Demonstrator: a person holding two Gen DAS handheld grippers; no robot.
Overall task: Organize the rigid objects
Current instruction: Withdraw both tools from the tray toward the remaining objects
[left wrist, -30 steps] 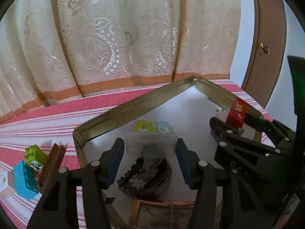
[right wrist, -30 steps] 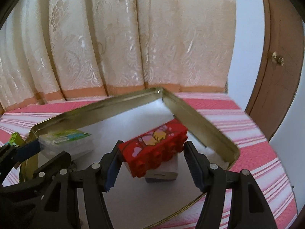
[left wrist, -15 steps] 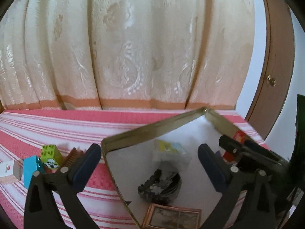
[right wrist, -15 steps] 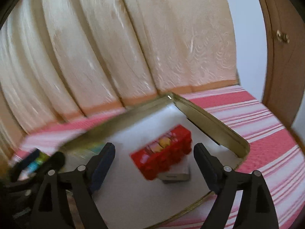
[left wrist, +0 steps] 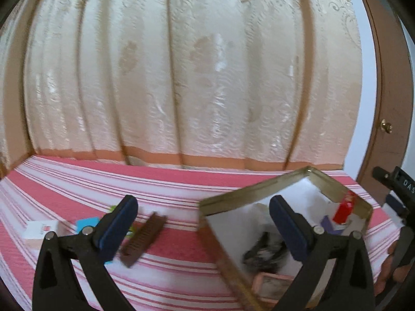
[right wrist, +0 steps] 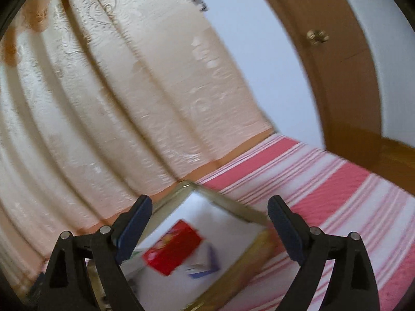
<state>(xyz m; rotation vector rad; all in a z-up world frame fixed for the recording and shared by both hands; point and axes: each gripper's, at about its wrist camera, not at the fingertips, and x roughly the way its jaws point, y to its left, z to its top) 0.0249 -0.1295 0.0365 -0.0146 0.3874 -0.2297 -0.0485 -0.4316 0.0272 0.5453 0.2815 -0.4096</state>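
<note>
My left gripper [left wrist: 205,223] hangs open and empty above the striped cloth, at the left edge of the gold-rimmed tray [left wrist: 246,194]. In the tray lie a red brick [left wrist: 343,210], a dark clip-like thing [left wrist: 267,248] and a small framed picture [left wrist: 272,285]. My right gripper [right wrist: 208,223] is tilted over the same tray [right wrist: 259,248]; its jaws are opening with nothing between them. The red brick [right wrist: 172,250] rests below them on a white box with purple print [right wrist: 205,261], clear of both pads.
Left of the tray on the pink striped cloth [left wrist: 168,186] lie a brown comb [left wrist: 144,235], a blue brick [left wrist: 87,224] and a white box [left wrist: 40,229]. A cream curtain [left wrist: 194,77] hangs behind, and a brown door [right wrist: 345,90] stands at the right.
Both grippers opened and drew back and up. The left let go of the clear box in the tray and swung left. The right let go of the red brick and rolled.
</note>
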